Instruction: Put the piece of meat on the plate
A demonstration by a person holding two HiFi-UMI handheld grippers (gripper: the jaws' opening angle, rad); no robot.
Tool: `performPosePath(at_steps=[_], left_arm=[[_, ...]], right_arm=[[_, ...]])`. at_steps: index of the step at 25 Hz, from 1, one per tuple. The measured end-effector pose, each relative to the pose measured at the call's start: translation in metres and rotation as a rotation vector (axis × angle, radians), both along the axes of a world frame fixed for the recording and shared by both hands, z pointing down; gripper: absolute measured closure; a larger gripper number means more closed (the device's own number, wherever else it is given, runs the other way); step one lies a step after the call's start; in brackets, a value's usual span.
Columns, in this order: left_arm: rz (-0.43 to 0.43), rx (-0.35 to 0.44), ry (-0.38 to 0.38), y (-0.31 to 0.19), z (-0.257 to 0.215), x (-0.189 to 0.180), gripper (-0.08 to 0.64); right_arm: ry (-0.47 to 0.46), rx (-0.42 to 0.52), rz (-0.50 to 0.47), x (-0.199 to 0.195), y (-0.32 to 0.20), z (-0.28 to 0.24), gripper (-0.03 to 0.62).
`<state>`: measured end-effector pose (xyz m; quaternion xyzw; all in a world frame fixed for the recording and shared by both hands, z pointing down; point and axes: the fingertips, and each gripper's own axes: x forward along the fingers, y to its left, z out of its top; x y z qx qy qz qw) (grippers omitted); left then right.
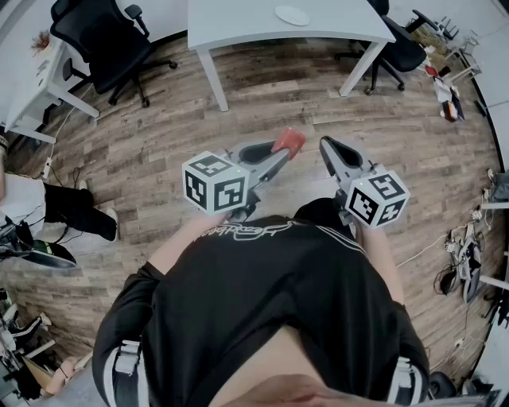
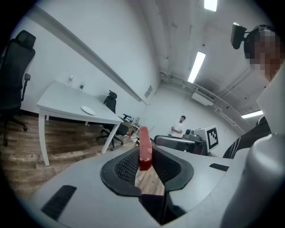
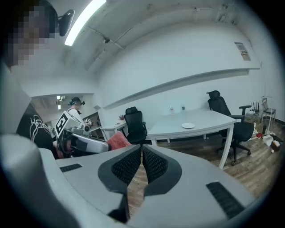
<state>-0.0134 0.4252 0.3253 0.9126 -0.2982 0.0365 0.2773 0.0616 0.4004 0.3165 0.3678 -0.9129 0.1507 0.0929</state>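
Note:
My left gripper (image 1: 280, 151) is shut on a flat red piece of meat (image 1: 289, 141), held out over the wooden floor in front of me. In the left gripper view the meat (image 2: 144, 149) stands edge-on between the two ribbed pads. My right gripper (image 1: 328, 148) hangs beside it on the right, its jaws together with nothing between them (image 3: 140, 153). From the right gripper view the meat (image 3: 117, 140) shows at the tip of the left gripper. A small white plate (image 1: 292, 15) lies on the white table (image 1: 238, 24) ahead, also seen as the plate (image 2: 87, 110) and the plate (image 3: 188, 126).
Black office chairs (image 1: 107, 44) stand left of the table and another chair (image 1: 398, 48) to its right. Clutter lies along the right wall (image 1: 449, 87). A person (image 2: 178, 127) stands far off in the left gripper view. Wooden floor (image 1: 262, 103) lies between me and the table.

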Motion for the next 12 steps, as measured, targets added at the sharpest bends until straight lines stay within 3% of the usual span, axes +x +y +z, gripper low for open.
performPosePath(at_steps=[12], left_arm=[[0.014,-0.019,-0.009,-0.013,0.008,0.001,0.471]], right_arm=[[-0.011,-0.030,0.020,0.002,-0.012,0.008,0.574]])
